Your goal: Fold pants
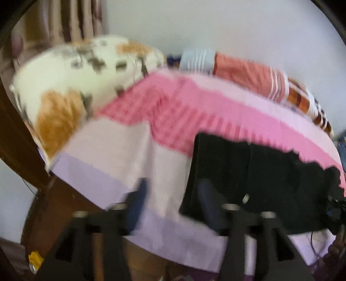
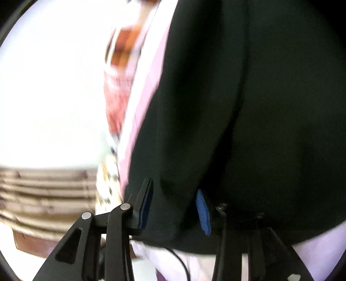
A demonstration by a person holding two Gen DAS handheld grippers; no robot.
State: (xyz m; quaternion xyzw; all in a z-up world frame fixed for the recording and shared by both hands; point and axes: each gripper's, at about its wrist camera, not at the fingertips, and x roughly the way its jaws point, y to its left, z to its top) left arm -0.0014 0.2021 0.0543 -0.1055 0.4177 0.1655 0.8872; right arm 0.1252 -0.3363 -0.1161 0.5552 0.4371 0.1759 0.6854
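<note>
In the lower right of the left wrist view, the black pants (image 1: 255,183) lie flat on a bed (image 1: 121,155) covered by a sheet of pink, pale pink and lilac panels. Their far edge is ragged against the pink band; their near left corner reaches the lilac strip at the bed's front edge. The picture is blurred.

The left gripper (image 1: 173,203) sits at the bottom centre of that view with its fingers spread. The left finger lies over bare sheet, the right finger (image 1: 208,203) over the pants' left edge. No cloth is pinched between them.

A white pillow (image 1: 71,86) with orange and grey markings rests in the upper left, at the head of the bed. Folded orange and striped cloth (image 1: 248,75) lies along the far edge, upper right. A curtain (image 1: 71,19) hangs at the top left, with a plain wall (image 1: 216,26) behind.

In the right wrist view the pants (image 2: 248,108) fill the centre and right of the frame, with a long seam or crease running down them. The right gripper (image 2: 173,205) is at the bottom centre, its fingers (image 2: 203,213) partly spread with blue pads showing. Black cloth lies behind and between them; whether the pads press on it I cannot tell. Pink sheet shows in a strip left of the pants.
</note>
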